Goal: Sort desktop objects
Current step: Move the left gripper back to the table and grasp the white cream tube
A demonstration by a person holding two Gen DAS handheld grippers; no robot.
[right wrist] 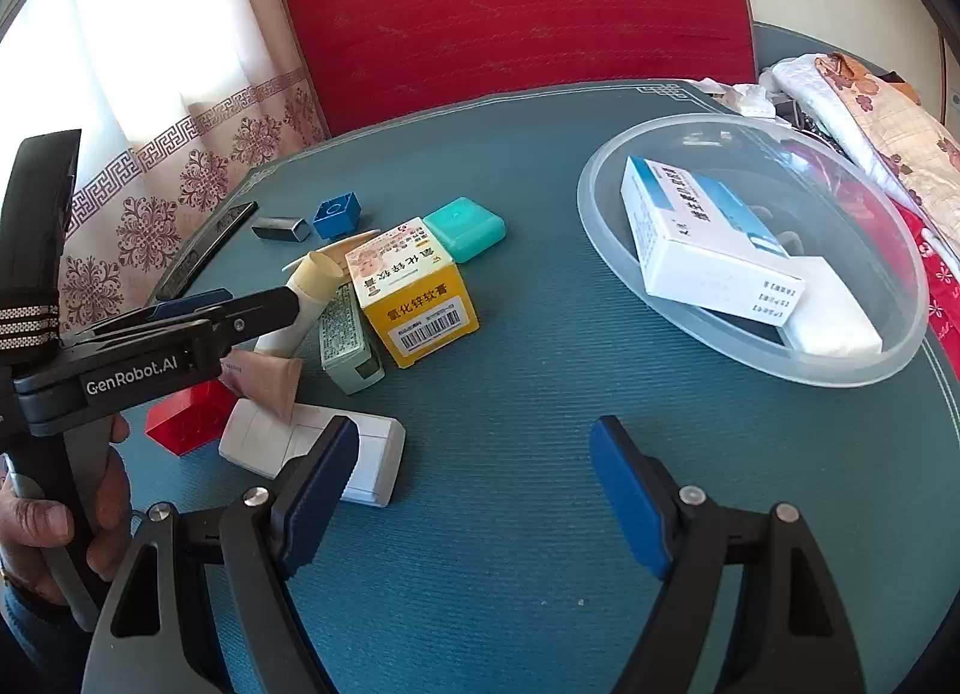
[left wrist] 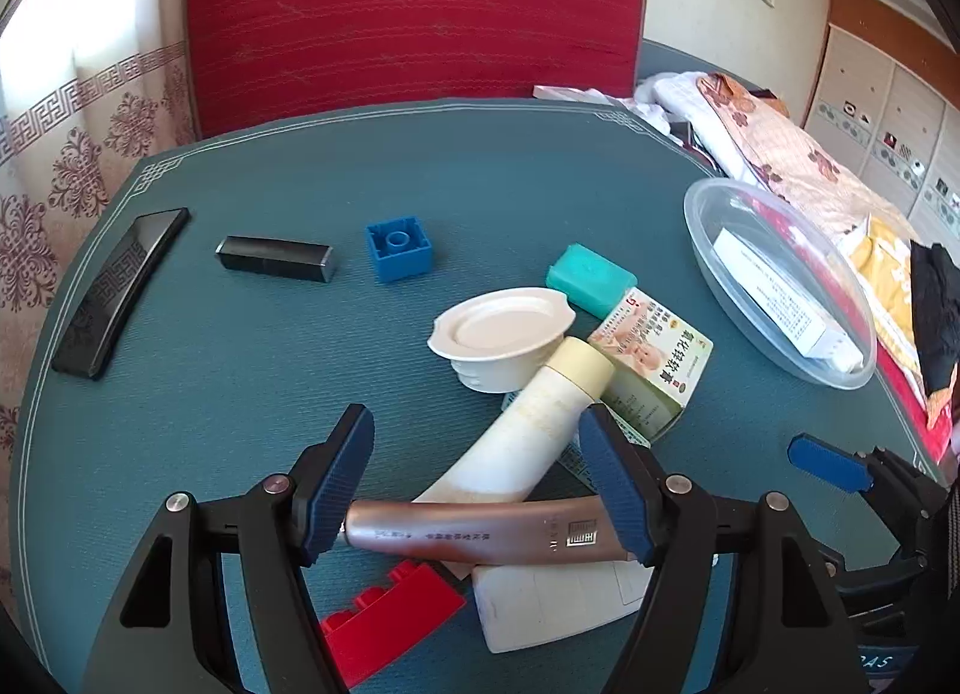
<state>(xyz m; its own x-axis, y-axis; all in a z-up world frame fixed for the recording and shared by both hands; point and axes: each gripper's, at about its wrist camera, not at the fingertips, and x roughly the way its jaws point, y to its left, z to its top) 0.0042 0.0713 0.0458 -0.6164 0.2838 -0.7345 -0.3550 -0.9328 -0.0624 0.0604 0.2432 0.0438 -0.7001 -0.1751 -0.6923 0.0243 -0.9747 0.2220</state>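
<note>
The left gripper (left wrist: 474,490) straddles a rose-gold plastic tube (left wrist: 480,532) lying amid clutter on the teal-matted table (right wrist: 510,514) — jaws wide, both pads near its ends. The right gripper (right wrist: 474,490) hovers over bare mat, jaws apart, beside a clear plastic bowl (right wrist: 600,226) holding a white-and-blue medicine box (right wrist: 696,238).

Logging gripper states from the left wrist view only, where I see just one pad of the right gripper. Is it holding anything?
Observer: No. The right gripper is open with nothing between its fingers, over bare mat.
Operator: And the bowl, is there just that white box in it?
Observer: No. The box in the bowl lies on top of a flat white pack.
</note>
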